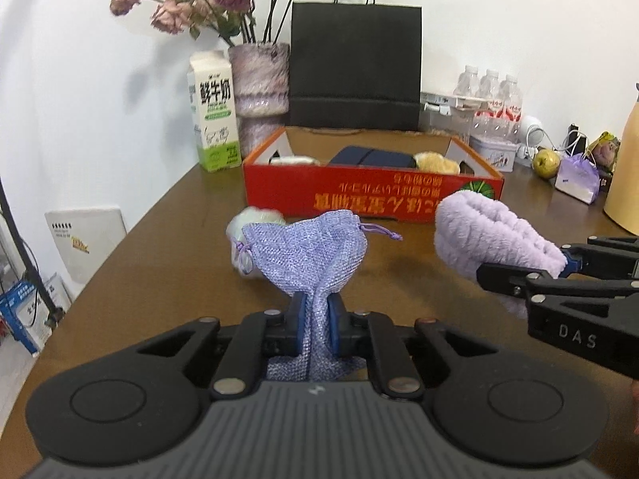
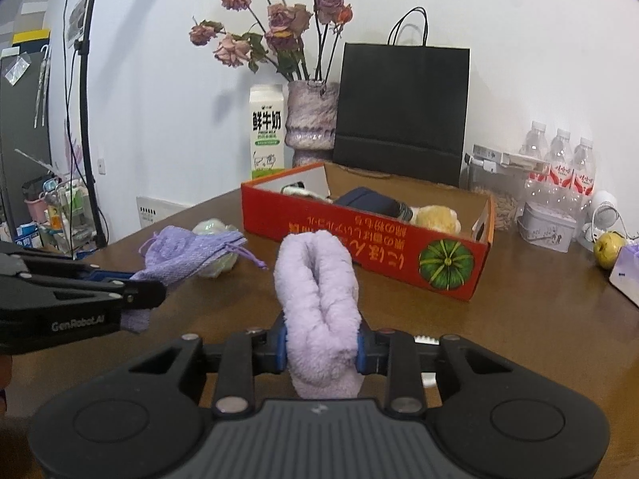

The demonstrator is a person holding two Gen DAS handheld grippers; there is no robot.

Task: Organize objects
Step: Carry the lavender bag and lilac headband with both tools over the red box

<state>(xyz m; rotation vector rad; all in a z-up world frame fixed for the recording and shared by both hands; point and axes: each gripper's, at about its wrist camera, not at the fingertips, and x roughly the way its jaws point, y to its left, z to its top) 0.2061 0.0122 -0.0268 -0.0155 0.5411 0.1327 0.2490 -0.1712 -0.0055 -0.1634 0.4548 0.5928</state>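
Observation:
My left gripper (image 1: 317, 319) is shut on a lilac woven drawstring pouch (image 1: 309, 253) and holds it above the brown table. It also shows in the right wrist view (image 2: 187, 253). My right gripper (image 2: 321, 343) is shut on a fluffy lilac folded cloth (image 2: 317, 291), seen from the left wrist view at the right (image 1: 495, 239). A red cardboard box (image 1: 371, 191) stands just beyond both, holding a dark blue pouch (image 1: 373, 157), a yellow fluffy item (image 1: 435, 161) and a pale item at its left end. A pale green-white soft ball (image 1: 255, 219) lies on the table behind the pouch.
Behind the box stand a milk carton (image 1: 213, 111), a vase of dried roses (image 1: 259, 80) and a black paper bag (image 1: 355, 68). At the right are water bottles (image 1: 491, 95), a tin (image 1: 495, 151), a green apple (image 1: 545, 161) and a small lilac bag (image 1: 579, 177).

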